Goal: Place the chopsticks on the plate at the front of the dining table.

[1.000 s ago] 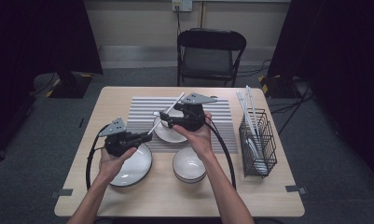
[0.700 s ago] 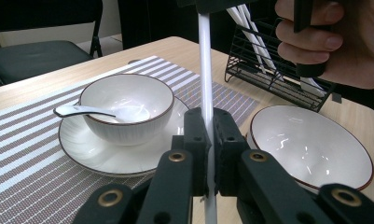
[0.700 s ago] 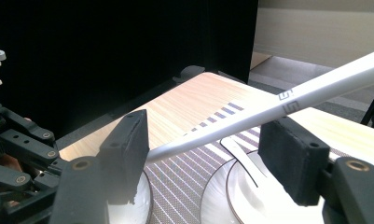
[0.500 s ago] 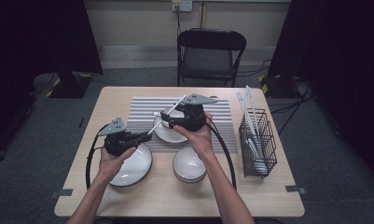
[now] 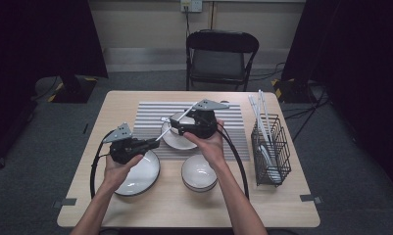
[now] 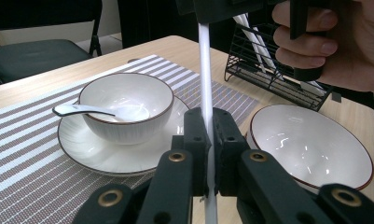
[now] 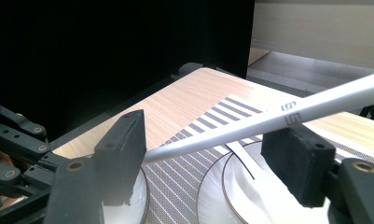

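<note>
We hold the thin white plastic chopstick (image 6: pixel 204 70) clamped in the left gripper (image 6: pixel 210 140) fingers – above the striped mat; the right gripper (image 7: pixel 208 154) fingers have just been opening, chopstick between them unpressed.

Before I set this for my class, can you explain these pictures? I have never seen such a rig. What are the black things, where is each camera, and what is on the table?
A person works at a table, holding black tongs in each hand. One camera looks down from above. The other two ride on the tongs and look along their jaws.

The left tongs are shut on a white chopstick. The right tongs stand open around it with the pads off it, and their jaws have just been opening.

On the striped mat is a saucer with a bowl and spoon. Nearer the person are a shallow dish and an empty bowl. A wire basket holds more chopsticks.
</note>
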`<state>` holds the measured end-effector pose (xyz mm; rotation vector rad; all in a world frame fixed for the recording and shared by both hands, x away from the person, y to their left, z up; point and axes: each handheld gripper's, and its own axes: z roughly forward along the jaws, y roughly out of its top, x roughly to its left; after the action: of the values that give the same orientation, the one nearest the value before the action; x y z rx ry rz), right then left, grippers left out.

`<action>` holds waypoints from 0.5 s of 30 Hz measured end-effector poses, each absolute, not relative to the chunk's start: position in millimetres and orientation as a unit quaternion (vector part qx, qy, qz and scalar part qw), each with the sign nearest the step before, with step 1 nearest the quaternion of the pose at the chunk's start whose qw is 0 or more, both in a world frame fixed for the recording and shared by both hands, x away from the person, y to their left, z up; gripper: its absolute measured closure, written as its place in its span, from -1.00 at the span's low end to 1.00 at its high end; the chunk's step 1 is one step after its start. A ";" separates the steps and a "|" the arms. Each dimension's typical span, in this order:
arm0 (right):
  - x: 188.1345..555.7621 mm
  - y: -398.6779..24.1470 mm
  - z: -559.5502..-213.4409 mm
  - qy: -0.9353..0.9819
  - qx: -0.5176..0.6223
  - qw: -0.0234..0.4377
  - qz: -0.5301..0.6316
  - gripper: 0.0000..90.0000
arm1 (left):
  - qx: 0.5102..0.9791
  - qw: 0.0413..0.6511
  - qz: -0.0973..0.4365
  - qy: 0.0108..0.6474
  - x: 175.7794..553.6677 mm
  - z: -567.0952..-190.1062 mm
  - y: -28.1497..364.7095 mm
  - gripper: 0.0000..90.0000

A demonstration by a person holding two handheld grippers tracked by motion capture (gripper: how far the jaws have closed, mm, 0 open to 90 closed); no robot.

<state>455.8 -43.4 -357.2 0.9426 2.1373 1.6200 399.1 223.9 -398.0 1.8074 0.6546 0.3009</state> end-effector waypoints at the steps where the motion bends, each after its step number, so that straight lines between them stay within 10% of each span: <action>1: 455.9 -43.6 -358.0 0.744 0.329 0.148 0.562 -0.34 | 0.769 0.561 0.130 0.276 399.6 -398.2 224.1 0.92; 15: 453.8 -46.4 -353.9 0.743 0.330 0.157 0.561 -0.33 | 0.770 0.559 0.129 0.279 400.2 -399.8 223.6 0.92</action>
<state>453.8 -46.4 -353.9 0.9436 2.1260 1.6067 400.2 223.6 -399.8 1.8167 0.6569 0.3042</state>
